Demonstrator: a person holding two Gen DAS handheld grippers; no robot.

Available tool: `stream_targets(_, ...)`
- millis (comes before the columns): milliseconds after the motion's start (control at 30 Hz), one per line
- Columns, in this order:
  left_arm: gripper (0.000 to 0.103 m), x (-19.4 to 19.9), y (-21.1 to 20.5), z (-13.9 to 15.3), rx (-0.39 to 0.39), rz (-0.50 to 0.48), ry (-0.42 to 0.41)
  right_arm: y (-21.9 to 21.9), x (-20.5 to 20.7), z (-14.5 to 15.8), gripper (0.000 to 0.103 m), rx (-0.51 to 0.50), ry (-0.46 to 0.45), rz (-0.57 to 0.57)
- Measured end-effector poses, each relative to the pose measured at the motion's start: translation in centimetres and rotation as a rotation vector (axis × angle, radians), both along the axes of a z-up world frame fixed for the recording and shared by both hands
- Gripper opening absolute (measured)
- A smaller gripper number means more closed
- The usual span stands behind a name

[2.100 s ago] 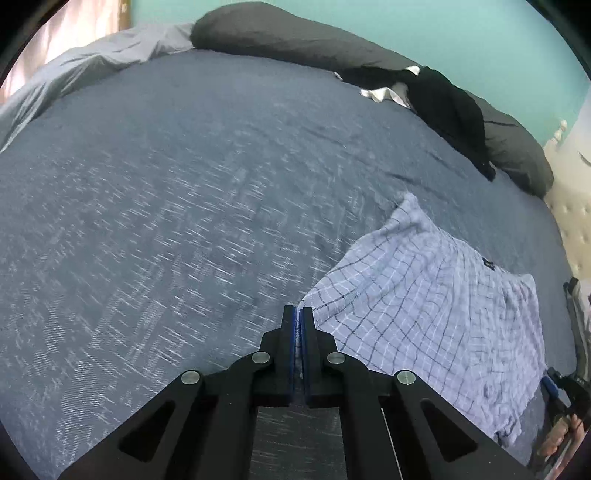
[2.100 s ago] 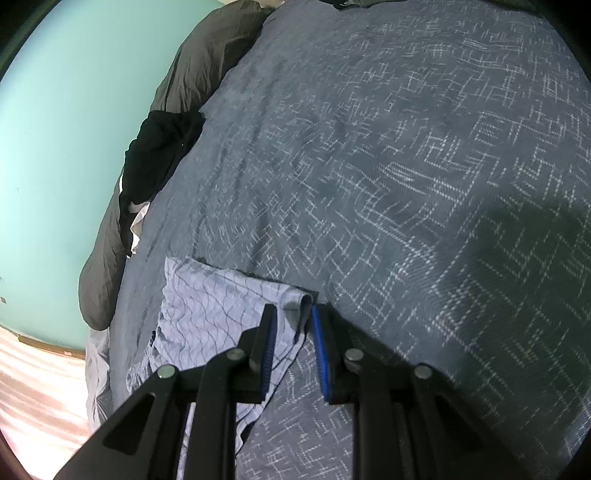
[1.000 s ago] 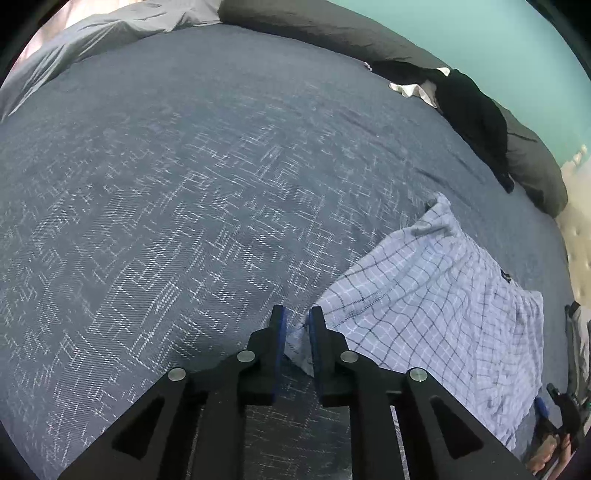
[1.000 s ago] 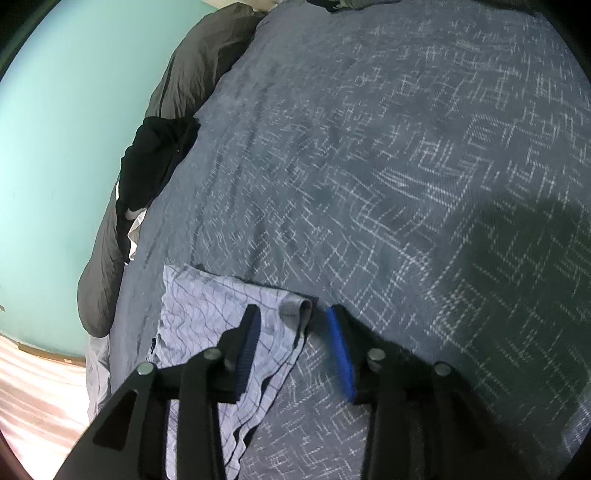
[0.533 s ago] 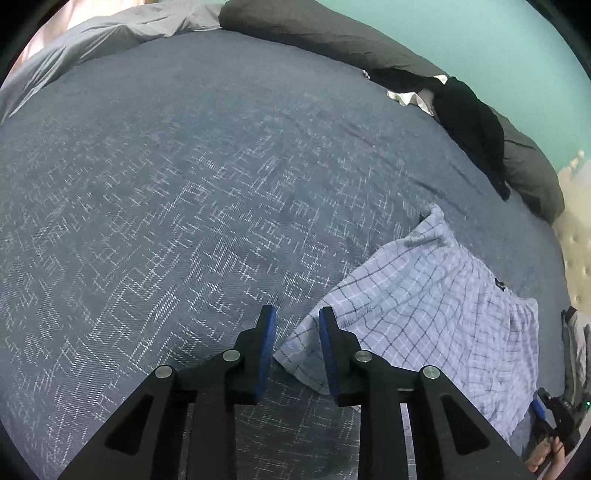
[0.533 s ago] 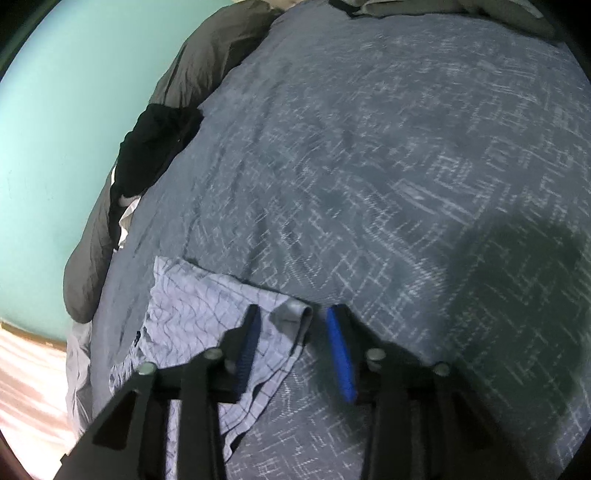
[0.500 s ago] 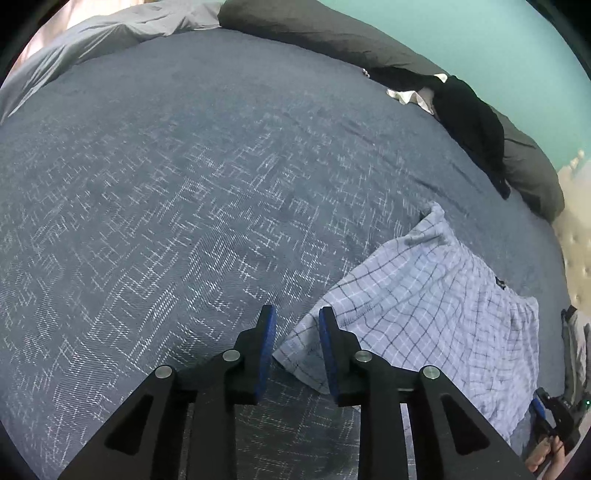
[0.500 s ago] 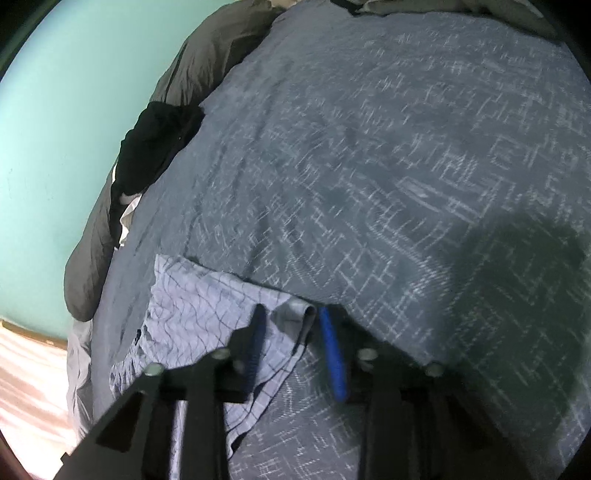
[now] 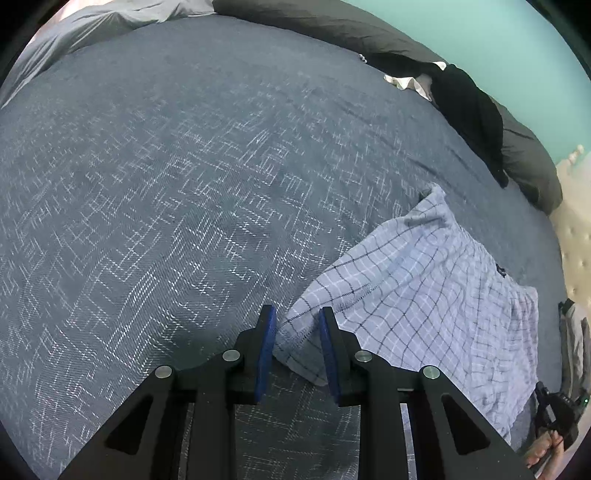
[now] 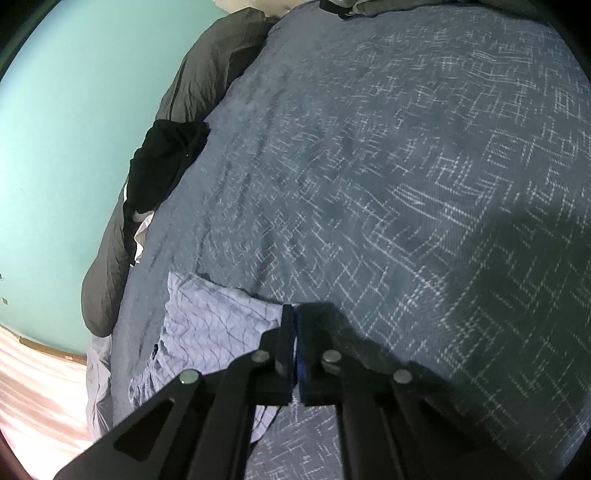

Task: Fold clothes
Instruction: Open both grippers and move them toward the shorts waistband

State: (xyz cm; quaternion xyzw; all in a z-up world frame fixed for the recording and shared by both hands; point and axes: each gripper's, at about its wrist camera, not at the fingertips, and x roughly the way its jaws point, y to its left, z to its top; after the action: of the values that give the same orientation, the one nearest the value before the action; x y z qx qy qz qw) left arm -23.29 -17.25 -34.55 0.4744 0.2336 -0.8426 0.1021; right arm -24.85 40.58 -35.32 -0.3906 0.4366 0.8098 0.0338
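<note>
A light blue checked pair of shorts (image 9: pixel 424 295) lies flat on the dark blue patterned bedspread (image 9: pixel 166 203). My left gripper (image 9: pixel 295 332) is open, its blue pads standing either side of the near corner of the shorts. In the right wrist view the shorts (image 10: pixel 210 325) lie to the lower left. My right gripper (image 10: pixel 294 317) is shut on the corner of the shorts next to it. The right gripper also shows at the lower right edge of the left wrist view (image 9: pixel 557 417).
A black garment (image 9: pixel 469 110) lies on a long dark grey pillow (image 9: pixel 524 158) along the teal wall. It also shows in the right wrist view (image 10: pixel 162 162). A pale grey sheet (image 9: pixel 92 26) is at the far left. The bedspread (image 10: pixel 424 166) spreads wide.
My left gripper has opened and let go of the shorts' corner. My right gripper was open around the other corner and has now shut on it.
</note>
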Motion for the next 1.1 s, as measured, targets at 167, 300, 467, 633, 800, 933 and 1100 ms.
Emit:
stream_targets(167, 0.026, 0.0, 0.1, 0.0, -0.008, 0.005, -0.004, 0.3, 0.3, 0.4, 0.001, 0.019, 0.014, -0.027)
stream_targets(300, 0.026, 0.1, 0.3, 0.0, -0.008, 0.013, -0.006, 0.4, 0.4, 0.4, 0.001, 0.019, 0.010, -0.034)
stream_targets(467, 0.026, 0.2, 0.4, 0.8, -0.019, 0.032, 0.014, 0.2, 0.1, -0.2, 0.003, 0.016, -0.025, -0.020)
stream_targets(633, 0.028, -0.7, 0.9, 2.0, -0.021, 0.039, 0.050, 0.4, 0.2, 0.0, 0.003, 0.033, -0.064, -0.051)
stream_targets(800, 0.031, -3.9, 2.1, 2.9, -0.022, -0.016, 0.085, 0.3, 0.0, 1.2, 0.006, 0.061, -0.047, -0.039)
stream_targets(933, 0.035, -6.6, 2.4, 3.5, -0.011, -0.071, 0.107, -0.9, -1.5, 2.8, 0.012, 0.059, 0.006, 0.040)
stream_targets(1100, 0.043, -11.1, 4.3, 3.9, 0.003, -0.136, 0.115, -3.8, -4.3, 3.7, 0.027, 0.020, 0.020, 0.182)
